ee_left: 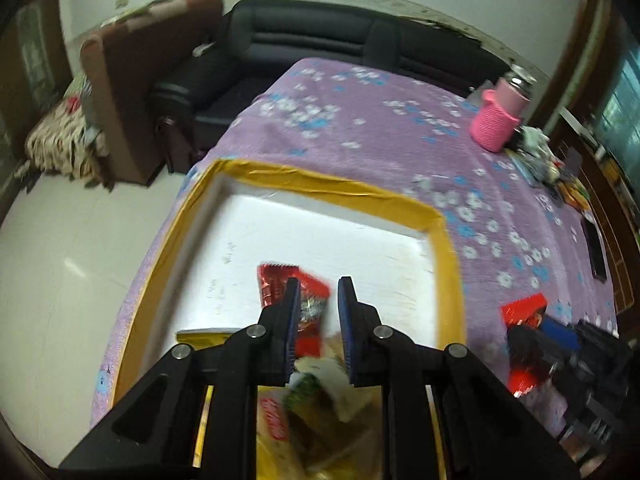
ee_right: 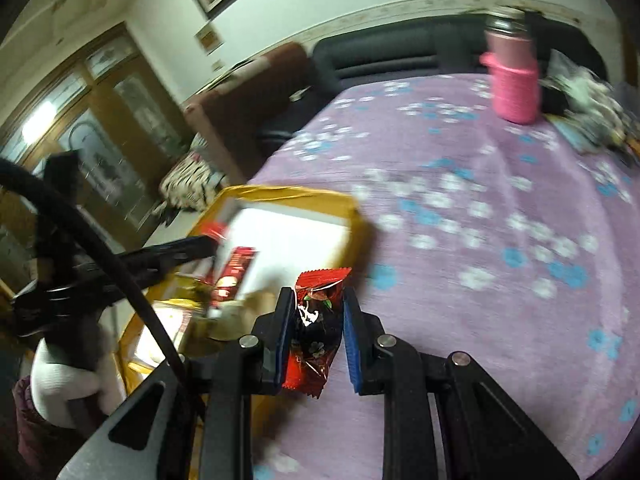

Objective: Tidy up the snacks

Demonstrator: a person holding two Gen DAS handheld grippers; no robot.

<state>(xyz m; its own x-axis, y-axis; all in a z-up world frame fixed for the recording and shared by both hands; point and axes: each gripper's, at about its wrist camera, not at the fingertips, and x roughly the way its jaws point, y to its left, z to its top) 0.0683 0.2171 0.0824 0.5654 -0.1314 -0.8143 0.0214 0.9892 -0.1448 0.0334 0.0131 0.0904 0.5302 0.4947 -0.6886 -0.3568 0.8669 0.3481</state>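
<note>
A white box with a yellow taped rim sits on the purple flowered cloth. My left gripper is open above the box; a red snack packet is dropping just past its fingertips. Yellow and green snack bags lie in the near end of the box. My right gripper is shut on a red and black snack packet, held above the cloth just right of the box. In the right wrist view the left gripper reaches over the box with the red packet below its tip.
A pink bottle stands at the table's far right, with a pile of clutter and a dark phone along the right edge. A black sofa and brown chair are beyond the table.
</note>
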